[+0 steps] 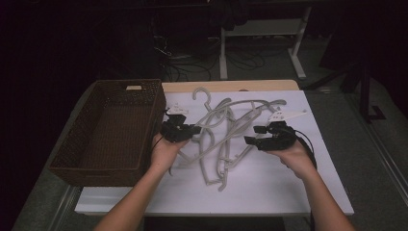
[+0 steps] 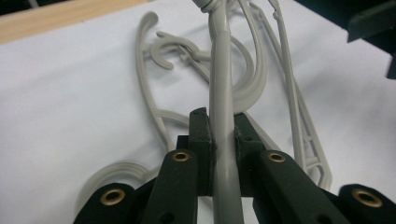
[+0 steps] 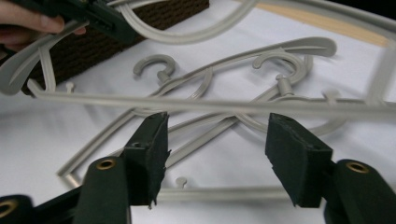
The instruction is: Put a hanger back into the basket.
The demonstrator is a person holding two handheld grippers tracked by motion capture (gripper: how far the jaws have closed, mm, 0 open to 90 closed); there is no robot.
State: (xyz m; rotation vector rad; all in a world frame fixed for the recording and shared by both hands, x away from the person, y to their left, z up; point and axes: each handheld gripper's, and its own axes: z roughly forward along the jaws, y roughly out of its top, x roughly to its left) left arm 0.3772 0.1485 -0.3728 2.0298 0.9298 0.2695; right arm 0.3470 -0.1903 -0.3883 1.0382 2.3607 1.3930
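- Sorting grey plastic hangers (image 1: 226, 137) off the desk (image 1: 269, 187), likely into the brown wicker basket (image 1: 108, 132); judged barely begun.
- Basket standing at the desk's left side, interior bare as far as the high view shows: no hanger inside yet.
- Hangers lying in a tangled heap on the white desk top, between the two hands, just right of the basket.
- Left gripper (image 1: 185, 131) clenched on one hanger's bar (image 2: 223, 135), jaws pressed against it from both sides in the left gripper view; that bar raised a little above the heap, other hangers lying beneath it.
- Same lifted hanger (image 3: 201, 105) crossing the right gripper view as a long grey bar, hanging in front of the pile, its far end pinched by the left gripper near the basket's wall.
- Right gripper (image 3: 215, 140) released: jaws standing well apart, nothing pressed between the pads, the lifted bar passing beyond their tips; not touching it, as far as can be told.
- Right gripper in the high view (image 1: 262, 139) at the heap's right edge.
- Done, by the look of it: one hanger gripped and partly freed.
- Left: untangling it fully, carrying it over the rim into the basket, then the same for every remaining hanger.
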